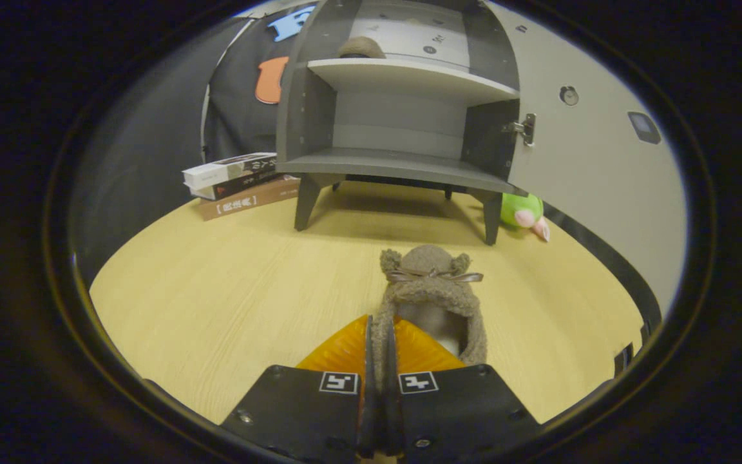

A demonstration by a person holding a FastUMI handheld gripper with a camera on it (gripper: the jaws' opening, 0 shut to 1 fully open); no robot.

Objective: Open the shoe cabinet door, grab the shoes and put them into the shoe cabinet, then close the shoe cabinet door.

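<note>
- The tongs (380, 361), at the bottom centre of the frame, are pinched on the heel rim of a fuzzy brown shoe (432, 293); both fingers press the fabric between them, and the toe points ahead toward the cabinet (403, 116).
- The cabinet stands on the worktop (216, 303) in the upper centre of the frame, and its door (590, 161) is swung wide to the right, so opening looks done.
- A 2nd brown shoe (361, 48) appears to sit already on the top shelf, at the top centre.
- Step in hand, as I judge it: carrying this shoe to the cabinet. Whether it is lifted off the worktop or only resting there, I cannot tell.
- Next move calls for raising the shoe above the lip of the lower shelf (397, 164), then pushing forward into that bay before letting go.
- Edges to mind: the shelf's front lip, the 2 front legs below it, and the hinge (523, 128) on the right wall.
- Open room: bare worktop lies between shoe and cabinet. Books (239, 183) lie left of the cabinet and a green toy (520, 209) sits by its right leg, both off the straight path.
</note>
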